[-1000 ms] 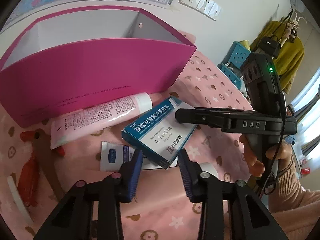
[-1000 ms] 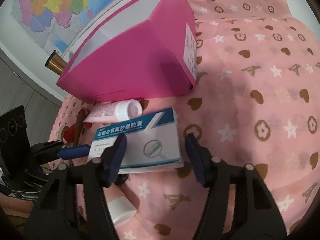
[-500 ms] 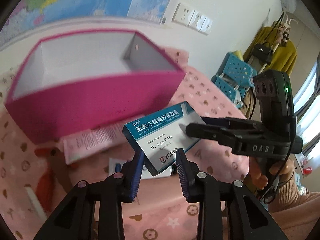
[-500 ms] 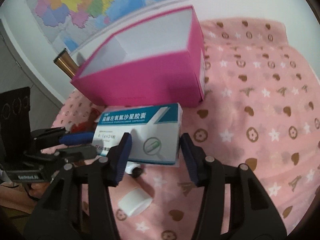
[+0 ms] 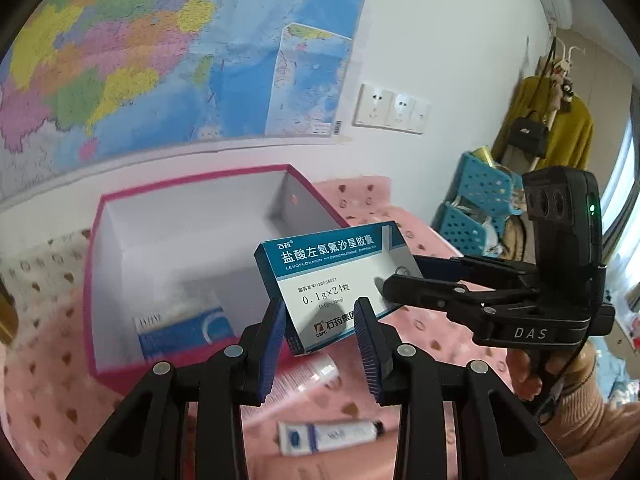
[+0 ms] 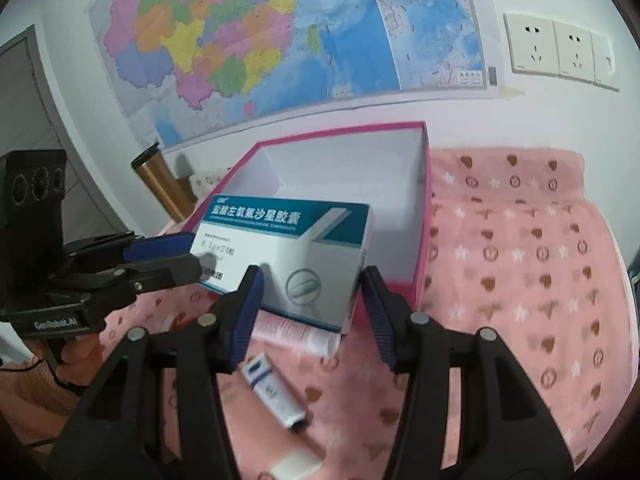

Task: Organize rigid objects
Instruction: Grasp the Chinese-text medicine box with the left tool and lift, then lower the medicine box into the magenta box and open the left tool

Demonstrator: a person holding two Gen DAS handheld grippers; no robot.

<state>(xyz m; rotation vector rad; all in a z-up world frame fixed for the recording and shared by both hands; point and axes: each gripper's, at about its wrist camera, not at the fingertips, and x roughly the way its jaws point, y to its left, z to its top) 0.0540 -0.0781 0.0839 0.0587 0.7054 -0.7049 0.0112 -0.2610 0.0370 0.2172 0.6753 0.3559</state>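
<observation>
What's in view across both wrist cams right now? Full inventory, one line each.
blue-and-white cardboard medicine box: 1, held in the air in front of the pink box, between both grippers
open pink cardboard box with white inside: 1, on the cloth by the wall
blue-and-white pack: 1, lying inside the pink box
pale pink tube: 1, on the cloth under the held box
small white-and-blue tube: 1, on the cloth, nearest the cameras
pink patterned cloth: 1, covers the surface
gold metal tumbler: 1, left of the pink box
coloured wall map: 1, on the wall
white wall sockets: one row, right of the map
left gripper: black, blue pads, on the box's short end
right gripper: black, blue pads, on the other end
</observation>
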